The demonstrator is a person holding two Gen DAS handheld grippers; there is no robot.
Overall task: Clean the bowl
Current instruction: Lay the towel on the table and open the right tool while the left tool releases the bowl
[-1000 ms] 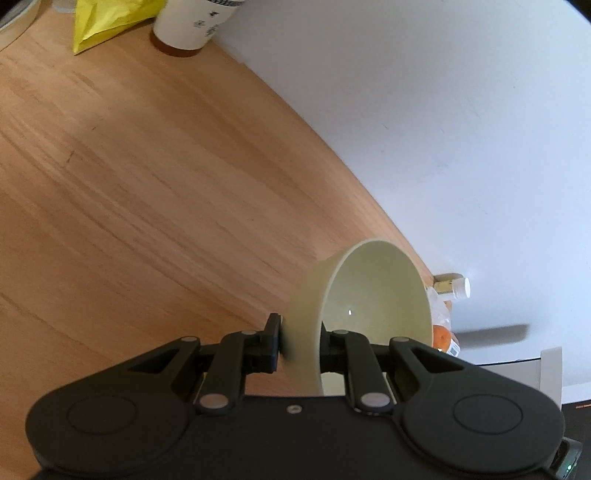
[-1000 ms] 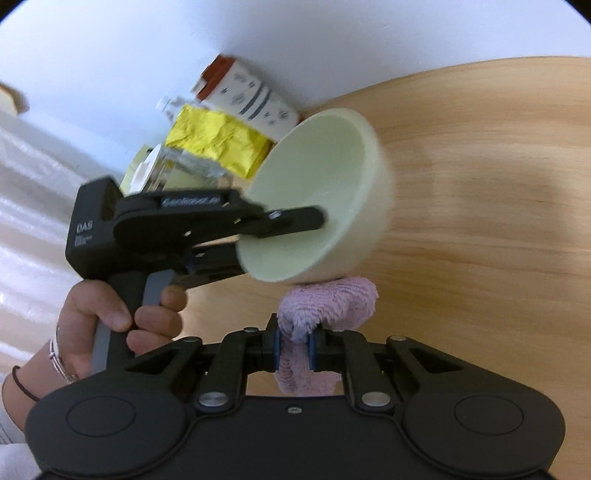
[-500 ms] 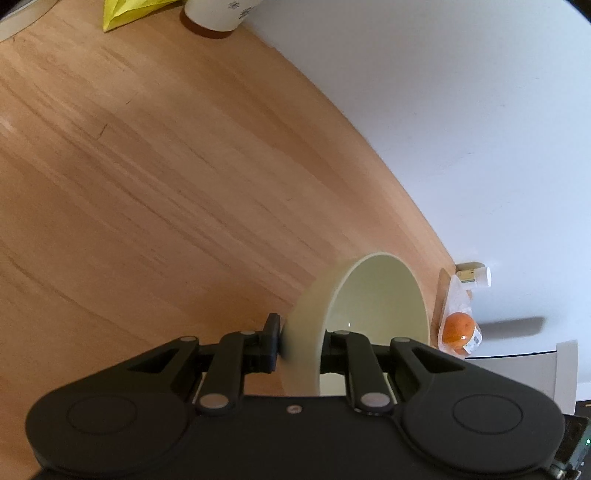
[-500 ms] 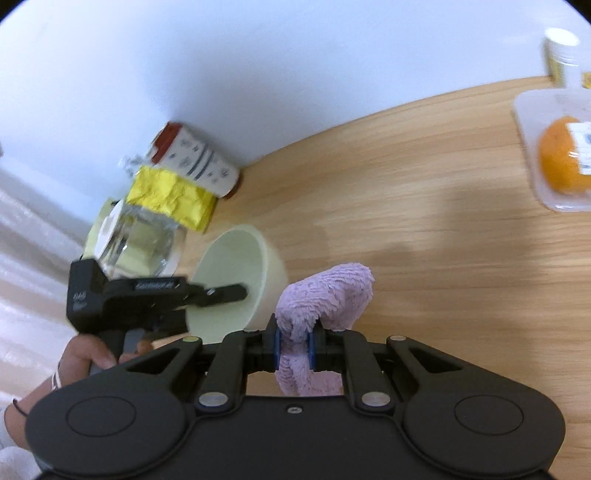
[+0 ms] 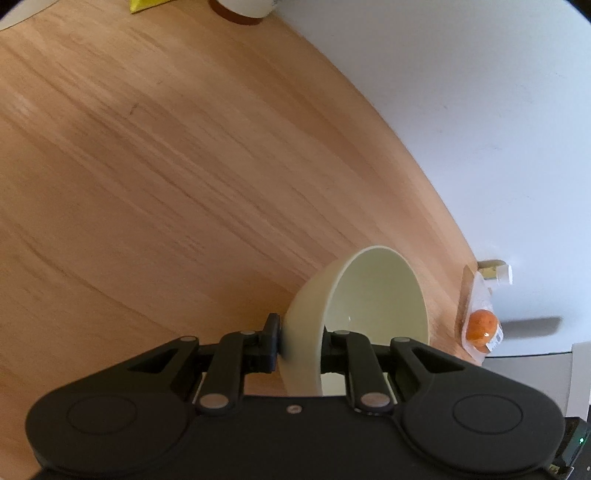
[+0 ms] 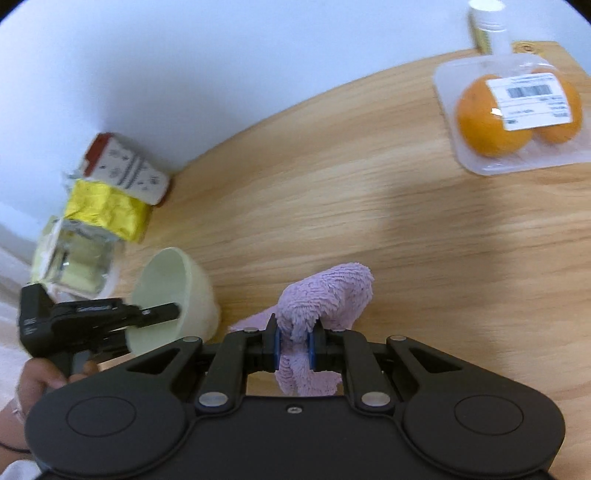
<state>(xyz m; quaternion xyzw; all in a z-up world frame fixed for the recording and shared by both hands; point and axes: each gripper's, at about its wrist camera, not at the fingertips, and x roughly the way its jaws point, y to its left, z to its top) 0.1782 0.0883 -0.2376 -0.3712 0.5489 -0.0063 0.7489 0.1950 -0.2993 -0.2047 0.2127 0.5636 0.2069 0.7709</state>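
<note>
My left gripper [image 5: 300,341] is shut on the rim of a pale green bowl [image 5: 373,299], one finger outside the wall and one inside. The bowl is tipped on its side, mouth to the right, low over the wooden table [image 5: 147,166]. In the right wrist view the bowl [image 6: 173,295] sits at the lower left with the left gripper [image 6: 162,314] on it. My right gripper [image 6: 294,347] is shut on a lilac fluffy cloth [image 6: 328,295], held to the right of the bowl and apart from it.
A clear pack of oranges [image 6: 513,110] and a small white-capped bottle [image 6: 487,26] lie at the far right by the wall. A paper cup [image 6: 125,170], a yellow packet [image 6: 107,210] and a clear container [image 6: 74,258] stand at the far left.
The bowl has come down from in front of the right camera towards the table at the left. The right gripper with the cloth has drawn back and away from it.
</note>
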